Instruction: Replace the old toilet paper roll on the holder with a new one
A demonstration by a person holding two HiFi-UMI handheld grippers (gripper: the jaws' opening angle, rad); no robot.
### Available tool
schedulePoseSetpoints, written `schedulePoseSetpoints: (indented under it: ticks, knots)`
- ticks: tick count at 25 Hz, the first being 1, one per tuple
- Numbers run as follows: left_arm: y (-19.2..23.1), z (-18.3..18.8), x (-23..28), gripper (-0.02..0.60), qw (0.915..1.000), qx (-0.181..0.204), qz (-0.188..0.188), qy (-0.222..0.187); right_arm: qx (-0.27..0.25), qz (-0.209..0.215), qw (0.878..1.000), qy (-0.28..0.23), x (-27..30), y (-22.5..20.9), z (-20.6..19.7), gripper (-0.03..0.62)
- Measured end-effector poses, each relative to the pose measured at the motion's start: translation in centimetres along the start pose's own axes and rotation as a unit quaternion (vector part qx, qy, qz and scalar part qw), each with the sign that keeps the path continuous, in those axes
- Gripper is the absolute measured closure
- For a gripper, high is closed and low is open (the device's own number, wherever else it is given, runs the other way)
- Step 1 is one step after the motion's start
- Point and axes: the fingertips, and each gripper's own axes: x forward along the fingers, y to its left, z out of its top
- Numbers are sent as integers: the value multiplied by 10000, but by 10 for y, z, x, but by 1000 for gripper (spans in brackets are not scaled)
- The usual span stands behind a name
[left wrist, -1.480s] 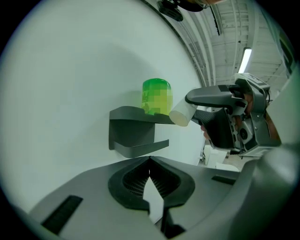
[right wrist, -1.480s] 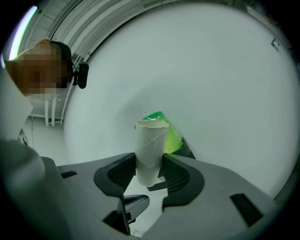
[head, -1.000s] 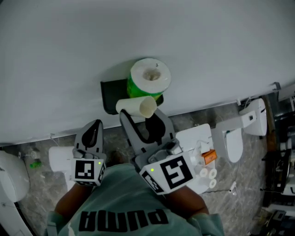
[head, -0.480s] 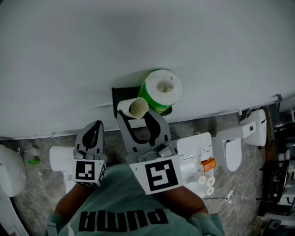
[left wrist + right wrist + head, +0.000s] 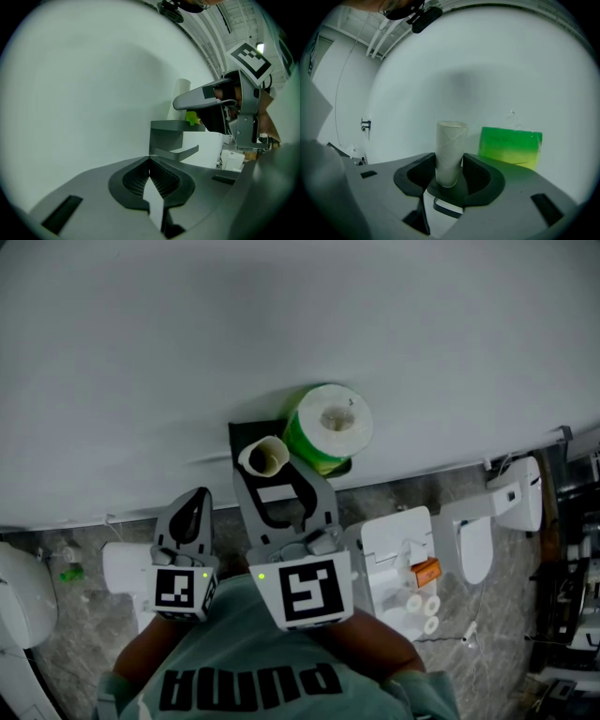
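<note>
The right gripper (image 5: 278,482) is clenched on the empty cardboard tube (image 5: 265,457). The tube stands upright between its jaws, with the pads pressing it from both sides (its open top end shows in the head view). The tube is just on the near side of the dark wall holder (image 5: 246,432). To its right, the new roll (image 5: 328,426) in green wrapping rests on the holder's shelf. The left gripper (image 5: 190,514) hangs to the near left, apart from the holder, its jaws clenched together with nothing between them.
</note>
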Motion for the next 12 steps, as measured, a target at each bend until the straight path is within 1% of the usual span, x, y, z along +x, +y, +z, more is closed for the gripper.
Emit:
schedulePoseSetpoints:
  ticks: [8, 12]
  knots:
    - [1, -4, 3, 577, 9999, -61, -139, 6, 27, -94, 9998, 193, 7, 1, -6, 410]
    - [0, -10, 1, 577, 9997, -96, -231, 51, 44, -60, 9997, 234, 9, 5, -7, 410]
